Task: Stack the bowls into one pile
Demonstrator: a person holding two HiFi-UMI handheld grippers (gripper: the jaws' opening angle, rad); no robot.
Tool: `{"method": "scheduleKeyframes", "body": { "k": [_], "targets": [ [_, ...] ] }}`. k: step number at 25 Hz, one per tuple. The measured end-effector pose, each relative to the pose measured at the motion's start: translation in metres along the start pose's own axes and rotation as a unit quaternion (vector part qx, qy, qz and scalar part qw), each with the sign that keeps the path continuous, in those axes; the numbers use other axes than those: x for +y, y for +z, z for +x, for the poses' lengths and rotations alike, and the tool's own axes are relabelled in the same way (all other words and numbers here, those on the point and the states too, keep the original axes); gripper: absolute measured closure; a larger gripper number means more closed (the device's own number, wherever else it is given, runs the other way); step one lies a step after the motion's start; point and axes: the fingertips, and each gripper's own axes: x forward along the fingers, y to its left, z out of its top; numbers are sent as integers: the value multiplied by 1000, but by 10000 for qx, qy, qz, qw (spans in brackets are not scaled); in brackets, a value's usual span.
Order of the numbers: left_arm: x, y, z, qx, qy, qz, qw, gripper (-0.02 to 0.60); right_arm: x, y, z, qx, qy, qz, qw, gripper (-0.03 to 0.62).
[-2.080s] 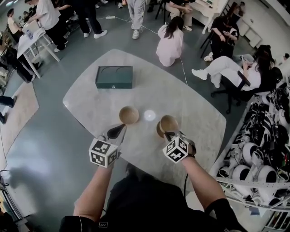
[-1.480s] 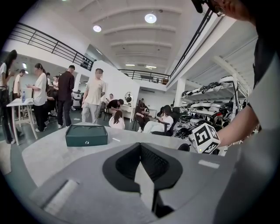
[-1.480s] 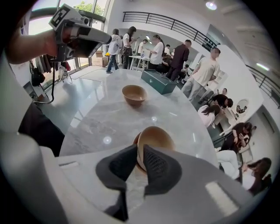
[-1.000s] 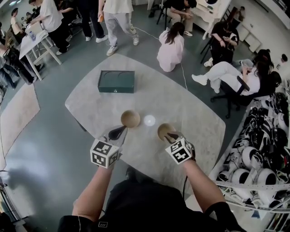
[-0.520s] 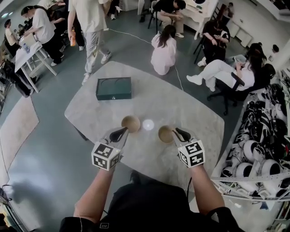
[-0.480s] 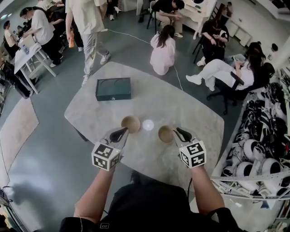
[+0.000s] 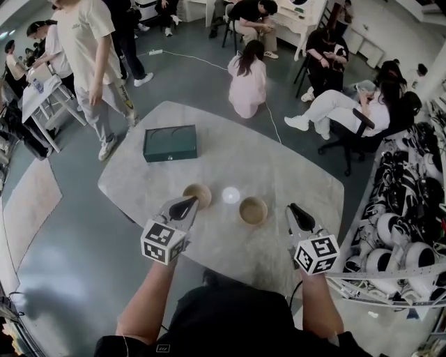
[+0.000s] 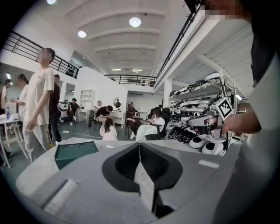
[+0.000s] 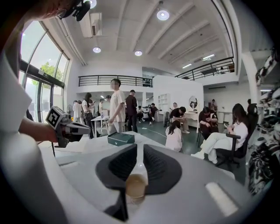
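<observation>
Bowls sit unstacked, left round tan bowl point(image 7: 197, 194) and right round tan bowl point(image 7: 253, 210) in front of the dark green rectangular box point(image 7: 170, 143); with left gripper point(image 7: 187, 203) jaws together and right gripper point(image 7: 295, 210) jaws just closing on nothing, a narrow rim pinch could tip either.

We note a large open hall. The grey floor point(image 7: 63, 230) is glossy, with a paler rug point(image 7: 28, 202) at the left. A pale, stone-patterned table point(image 7: 293, 174) with rounded corners stands in the middle. There is a small white table point(image 7: 49, 90) far left, a white desk point(image 7: 300, 14) at the back and a black swivel chair point(image 7: 348, 143) to the right. A metal rack point(image 7: 390, 287) runs along the right edge, loaded with white rounded gear. The walls point(image 8: 98, 83) are white, as is the beamed ceiling point(image 8: 131, 43), and its round lamps point(image 8: 134, 22) are lit. A railed balcony point(image 9: 96, 80) runs above. We see tall windows point(image 9: 41, 78) on one side, with green trees outside.
</observation>
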Motion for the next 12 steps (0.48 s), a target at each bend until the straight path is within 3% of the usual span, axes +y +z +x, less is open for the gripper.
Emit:
{"method": "scheduleKeyframes", "body": {
  "k": [5, 7, 12],
  "targets": [
    [-6, -16, 14, 300, 30, 55, 9995, 562, -21, -9, -8, 36, -15, 84, 10000, 545],
    [-6, -25, 19, 468, 52, 119, 9988, 485, -28, -13, -7, 36, -15, 166, 9999, 545],
    [-1, -53, 29, 940, 54, 338, 9950, 447, -37, -16, -4, 31, -14, 275, 9996, 545]
  ]
}}
